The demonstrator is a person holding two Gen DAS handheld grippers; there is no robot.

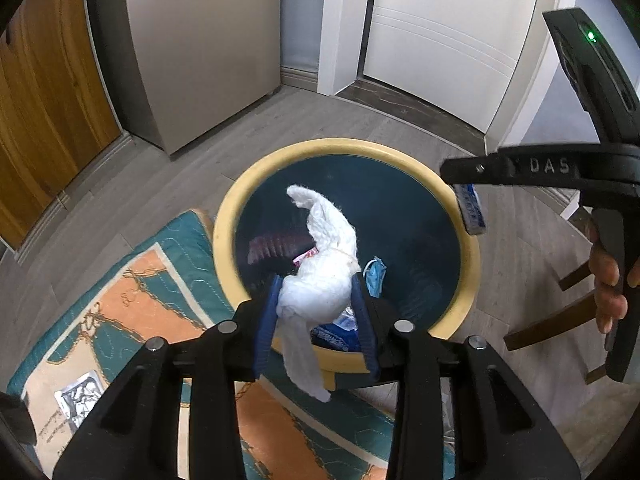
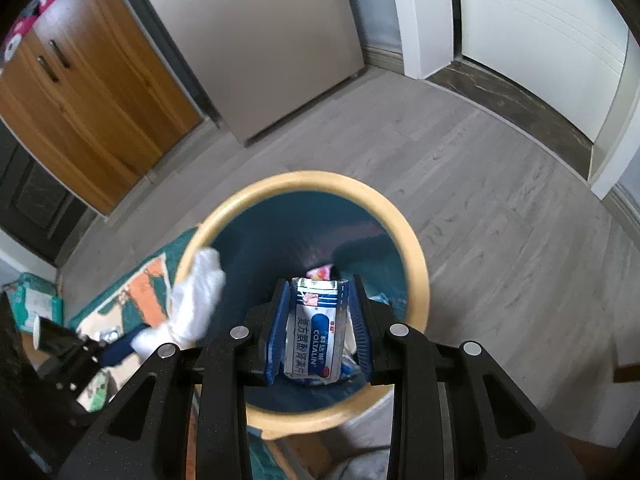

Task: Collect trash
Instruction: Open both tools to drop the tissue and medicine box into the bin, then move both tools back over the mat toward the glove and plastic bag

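A round bin with a yellow rim (image 1: 228, 216) and dark teal inside stands on the floor; it also shows in the right wrist view (image 2: 416, 264). My left gripper (image 1: 316, 280) is shut on a crumpled white tissue (image 1: 320, 284) and holds it over the bin's near side. My right gripper (image 2: 318, 284) is shut on a blue and white medicine packet (image 2: 316, 328) above the bin opening. The packet also shows in the left wrist view (image 1: 472, 210), and the tissue in the right wrist view (image 2: 196, 296). Trash, including a blue mask (image 1: 376, 276), lies inside the bin.
A teal and orange mat (image 1: 132, 292) lies on the grey wood floor left of the bin, with a silver blister pack (image 1: 80, 396) on it. A wooden cabinet (image 2: 92, 92), a grey appliance (image 2: 264, 40) and a white door (image 2: 536, 36) stand behind. Wooden chair legs (image 1: 552, 324) are at the right.
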